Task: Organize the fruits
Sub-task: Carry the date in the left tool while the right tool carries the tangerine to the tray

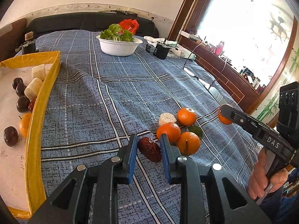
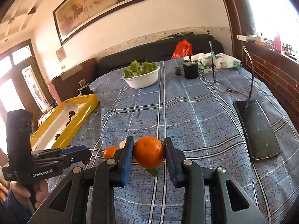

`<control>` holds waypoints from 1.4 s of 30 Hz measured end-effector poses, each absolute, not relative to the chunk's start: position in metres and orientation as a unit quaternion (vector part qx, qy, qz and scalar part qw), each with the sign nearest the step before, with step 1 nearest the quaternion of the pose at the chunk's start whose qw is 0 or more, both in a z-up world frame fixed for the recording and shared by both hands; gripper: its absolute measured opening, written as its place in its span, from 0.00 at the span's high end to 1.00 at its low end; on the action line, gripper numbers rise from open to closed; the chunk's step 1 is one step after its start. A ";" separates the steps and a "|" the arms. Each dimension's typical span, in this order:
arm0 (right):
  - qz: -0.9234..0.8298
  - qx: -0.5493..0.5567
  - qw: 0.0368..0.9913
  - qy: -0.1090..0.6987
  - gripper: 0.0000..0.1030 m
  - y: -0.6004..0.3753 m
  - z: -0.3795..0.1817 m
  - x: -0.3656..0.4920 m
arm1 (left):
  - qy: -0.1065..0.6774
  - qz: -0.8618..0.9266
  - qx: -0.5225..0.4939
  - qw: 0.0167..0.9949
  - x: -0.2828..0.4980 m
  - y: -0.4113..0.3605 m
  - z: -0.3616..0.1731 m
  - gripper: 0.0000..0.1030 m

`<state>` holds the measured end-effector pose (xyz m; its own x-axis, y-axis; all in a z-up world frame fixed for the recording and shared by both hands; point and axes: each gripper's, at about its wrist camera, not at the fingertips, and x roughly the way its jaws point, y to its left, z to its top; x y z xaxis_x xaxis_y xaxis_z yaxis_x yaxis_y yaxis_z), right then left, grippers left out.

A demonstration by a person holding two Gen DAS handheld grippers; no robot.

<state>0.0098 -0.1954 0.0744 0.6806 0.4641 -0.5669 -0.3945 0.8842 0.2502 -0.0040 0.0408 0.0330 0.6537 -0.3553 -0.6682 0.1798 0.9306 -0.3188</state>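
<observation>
Fruits are what I am sorting: my right tool (image 2: 149,154) is clenched on a round orange mandarin (image 2: 149,151), its blue pads pressing both sides, and the fruit sits clear above the blue plaid bedspread (image 2: 186,115). My left tool (image 1: 147,147) is at its tightest, with a wrinkled dark red jujube (image 1: 149,151) between its blue pads; the fruit seems pinched, though I cannot tell whether it is off the cloth. Just beyond it lie three more orange mandarins (image 1: 169,131) and a pale cut chunk (image 1: 166,118), bunched together. The yellow-rimmed white tray (image 1: 40,100) waits to the left, already carrying dark plums (image 1: 22,103), white chunks (image 1: 33,88) and one mandarin by the rim. To do this carry well, I judge I should keep the squeeze on the mandarin firm but no harder, since the peel is soft and the round shape can roll out of flat pads. I should cross high enough to clear the tray's wall and lower the fruit onto a bare patch of white floor before I release, away from the plums, so nothing is knocked. The left tool lies between the mandarin and the tray, so I should mind that path.
</observation>
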 end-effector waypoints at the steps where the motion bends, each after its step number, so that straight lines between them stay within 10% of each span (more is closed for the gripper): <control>1: 0.236 0.054 0.915 0.324 0.66 -0.195 0.074 0.010 | 0.389 -0.148 -0.113 0.902 -0.004 0.041 0.033 0.77; 42: 0.220 0.068 0.906 0.356 0.66 -0.195 0.068 0.014 | 0.360 -0.139 -0.155 0.909 -0.012 0.064 0.046 0.77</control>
<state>0.0141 -0.1954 0.0681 0.6500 0.4471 -0.6144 -0.3496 0.8939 0.2806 -0.0117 0.0644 0.0459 0.7022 -0.3648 -0.6114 0.1421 0.9133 -0.3818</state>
